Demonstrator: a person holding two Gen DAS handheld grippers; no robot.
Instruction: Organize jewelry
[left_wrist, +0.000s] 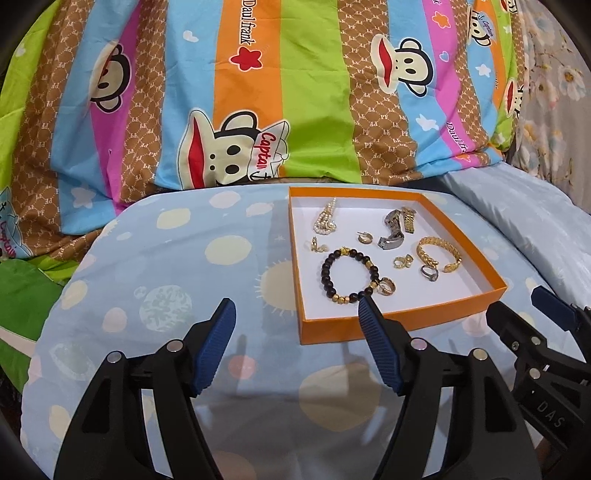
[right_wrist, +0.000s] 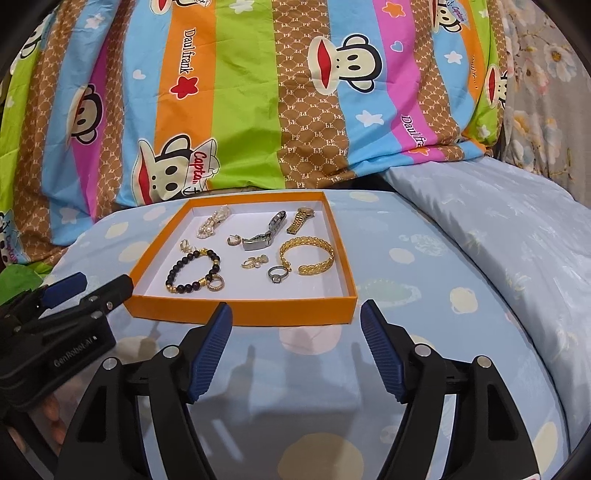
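An orange box (left_wrist: 388, 325) with a white floor sits on a pale blue cushion (left_wrist: 155, 280) printed with suns and planets, and behind it lies a striped blanket (left_wrist: 295, 92) with cartoon monkeys. All the jewelry lies inside the box. At the far left is a pearl string (left_wrist: 327, 221), bunched up; at the far right a silver watch (left_wrist: 391, 230) lies beside a gold watch band (left_wrist: 408, 219). A small hoop earring (left_wrist: 364, 238) lies between the pearls and the silver watch. Nearer the front, a dark beaded bracelet (left_wrist: 345, 273) with gold beads touches a gold ring (left_wrist: 388, 287), and a gold cuff (left_wrist: 439, 254) lies to the right with a silver ring (right_wrist: 277, 275) just beside its open end. Some small gold pieces (right_wrist: 253, 261) lie between bracelet and cuff, too small to make out, perhaps earrings. The left gripper (left_wrist: 297, 314) hovers before the box's near left corner, jaws spread wide and holding nothing. The right gripper (right_wrist: 295, 319) hovers in front of the box's near wall, also wide open and empty.
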